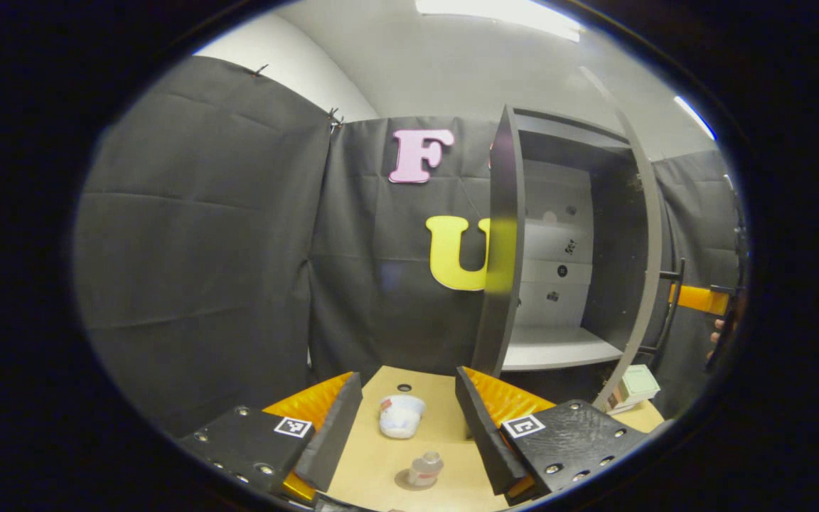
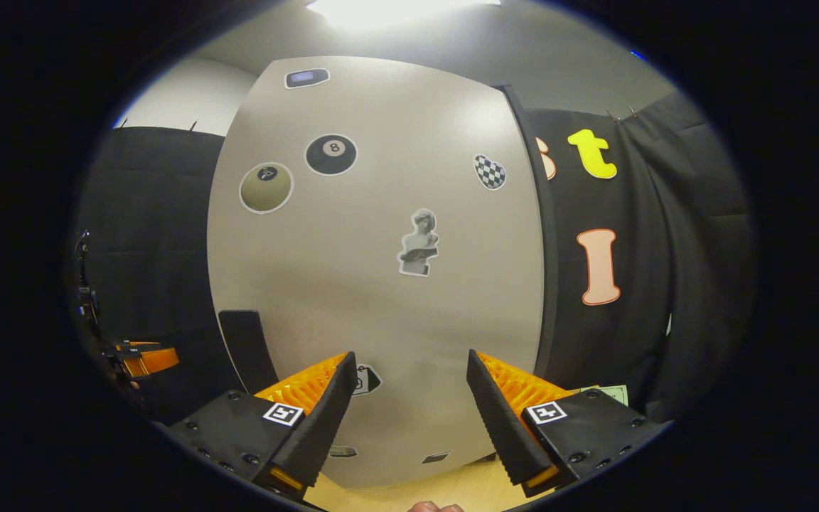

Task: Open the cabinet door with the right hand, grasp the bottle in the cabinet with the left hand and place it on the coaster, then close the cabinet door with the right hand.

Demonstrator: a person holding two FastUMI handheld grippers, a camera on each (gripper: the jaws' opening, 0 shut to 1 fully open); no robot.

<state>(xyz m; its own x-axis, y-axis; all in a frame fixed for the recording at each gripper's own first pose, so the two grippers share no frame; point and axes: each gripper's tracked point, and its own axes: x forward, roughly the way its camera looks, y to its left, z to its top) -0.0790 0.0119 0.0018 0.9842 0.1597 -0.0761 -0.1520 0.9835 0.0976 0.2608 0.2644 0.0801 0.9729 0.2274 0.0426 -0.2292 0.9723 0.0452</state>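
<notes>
- In the left gripper view, the left gripper [image 1: 408,412] hung above the wooden table [image 1: 381,469], its fingers apart and holding nothing.
- Between them, a white cup [image 1: 401,415] lay on the table.
- Nearer the camera, the bottle [image 1: 425,468] stood upright on the round coaster [image 1: 404,482].
- Further right, the cabinet [image 1: 566,284] stood with its door [image 1: 638,242] swung open.
- In the right gripper view, the right gripper [image 2: 409,398] faced the sticker-covered door [image 2: 381,284], fingers apart, gripping nothing.
</notes>
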